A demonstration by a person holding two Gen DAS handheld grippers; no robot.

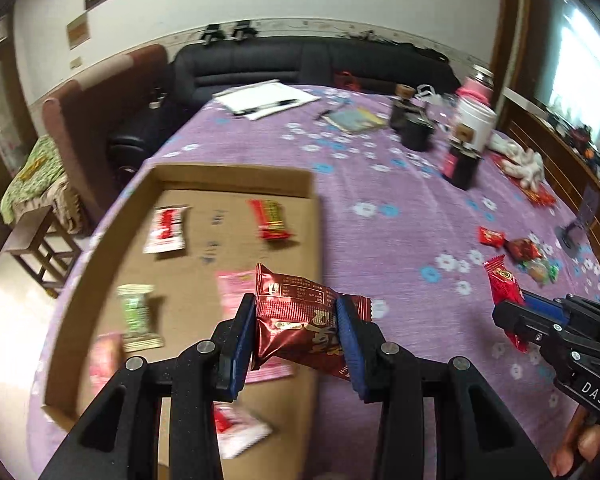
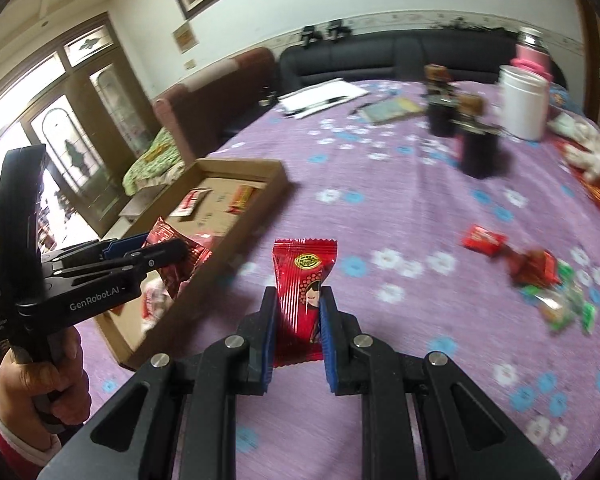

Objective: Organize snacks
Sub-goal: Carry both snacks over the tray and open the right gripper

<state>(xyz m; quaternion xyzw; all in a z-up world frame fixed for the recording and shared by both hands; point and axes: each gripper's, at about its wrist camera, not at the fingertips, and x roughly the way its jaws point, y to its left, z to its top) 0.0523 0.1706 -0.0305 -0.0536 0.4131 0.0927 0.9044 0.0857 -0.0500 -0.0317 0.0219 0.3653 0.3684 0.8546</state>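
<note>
My left gripper (image 1: 296,316) is shut on a dark red foil snack packet (image 1: 300,320) and holds it above the right edge of a shallow cardboard box (image 1: 236,172). The box holds several snacks: a red-white packet (image 1: 166,230), a red-gold bar (image 1: 270,220), a green one (image 1: 138,316) and pink ones. My right gripper (image 2: 298,304) is shut on a bright red snack packet (image 2: 302,296), held above the purple tablecloth right of the box (image 2: 236,168). The left gripper (image 2: 156,256) also shows in the right wrist view, and the right gripper (image 1: 512,312) in the left wrist view.
Loose red and green snacks (image 2: 540,276) lie on the purple cloth (image 2: 400,208) to the right. Dark jars (image 2: 478,148), a white container (image 2: 524,100), papers (image 2: 320,98) and a booklet stand at the far side. A sofa and an armchair lie beyond the table.
</note>
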